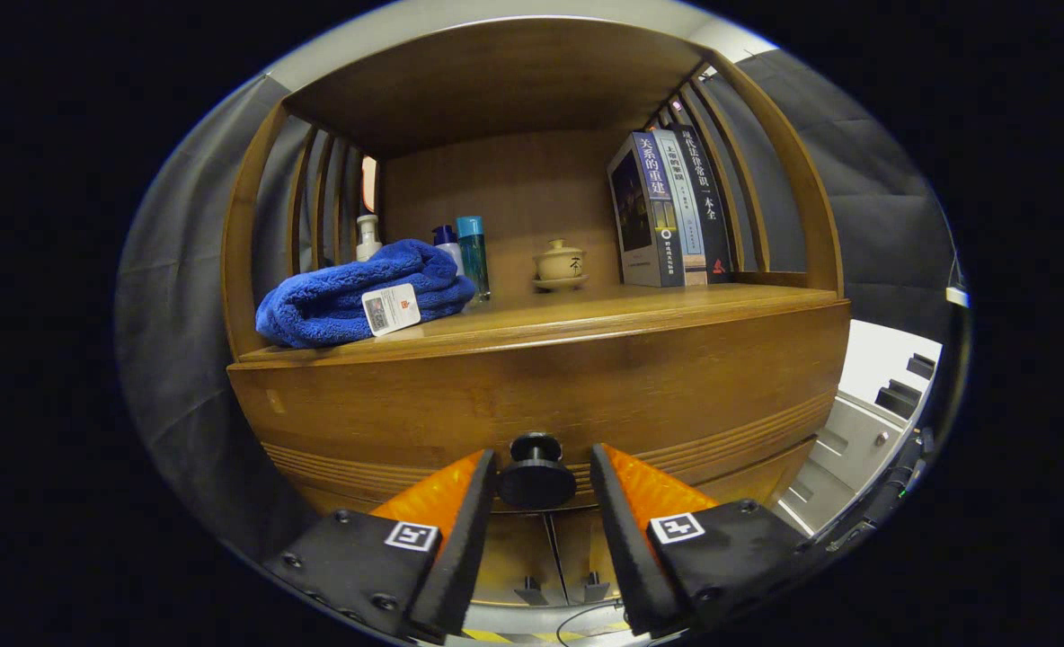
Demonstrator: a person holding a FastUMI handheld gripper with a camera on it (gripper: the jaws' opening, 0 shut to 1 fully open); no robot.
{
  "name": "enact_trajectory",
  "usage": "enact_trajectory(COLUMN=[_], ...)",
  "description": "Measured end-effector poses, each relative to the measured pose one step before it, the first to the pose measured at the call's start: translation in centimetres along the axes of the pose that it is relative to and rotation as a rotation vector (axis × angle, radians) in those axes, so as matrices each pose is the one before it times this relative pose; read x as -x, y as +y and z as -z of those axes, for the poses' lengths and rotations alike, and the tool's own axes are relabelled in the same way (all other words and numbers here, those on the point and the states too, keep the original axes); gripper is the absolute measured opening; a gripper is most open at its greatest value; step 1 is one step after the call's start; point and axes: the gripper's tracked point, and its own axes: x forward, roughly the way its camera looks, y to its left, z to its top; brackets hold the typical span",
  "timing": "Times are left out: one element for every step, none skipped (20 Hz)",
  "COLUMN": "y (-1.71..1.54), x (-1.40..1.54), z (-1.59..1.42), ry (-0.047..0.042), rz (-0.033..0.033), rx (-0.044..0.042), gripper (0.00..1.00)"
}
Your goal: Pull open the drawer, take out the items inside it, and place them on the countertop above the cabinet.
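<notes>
Now claw open, drawer knob btwn fingers, untouched

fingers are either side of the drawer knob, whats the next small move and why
Probably close the jaws on the round black drawer knob. The gripper is open with the knob sitting between its fingers, a gap showing on each side, so nothing is gripped yet. The wooden drawer front looks flush and shut below the wooden countertop, so a firm hold should come before any pull.
</notes>
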Motion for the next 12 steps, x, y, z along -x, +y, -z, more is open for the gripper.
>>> enact_trajectory(y=[-0.018, -0.658, 0.114, 0.367, -0.011, -0.013, -0.137, 0.048, 0.092, -0.029, -0.05, 0.033], x=[-0.436, -0.444, -0.048, 0.069, 0.241, 0.092, -0.012, 0.618, 0.544, 0.932, 0.923, 1.046], z=[0.005, 0.58, -0.022, -0.116, 0.128, -0.092, 0.103, 0.05, 0.146, 0.163, 0.124, 0.124], ry=[0.00211, 0.02081, 0.00879, -0.00063, 0.01279, -0.00124, 0.00728, -0.00683, -0.00192, -0.00575, -0.00491, -0.00399], rz=[0.00096, 0.0207, -0.008, 0.00352, 0.00055, 0.0042, 0.00801, 0.00108, -0.0019, -0.00127, -0.00077, -0.00387], rx=[0.02379, 0.02714, 0.00792, -0.00757, -0.01191, -0.01491, -0.00594, -0.00394, 0.00459, 0.01037, 0.0143, 0.01066], gripper=[0.67, 0.62, 0.58, 0.53, 0.51, 0.48, 0.45, 0.43, 0.4, 0.4, 0.4, 0.4])
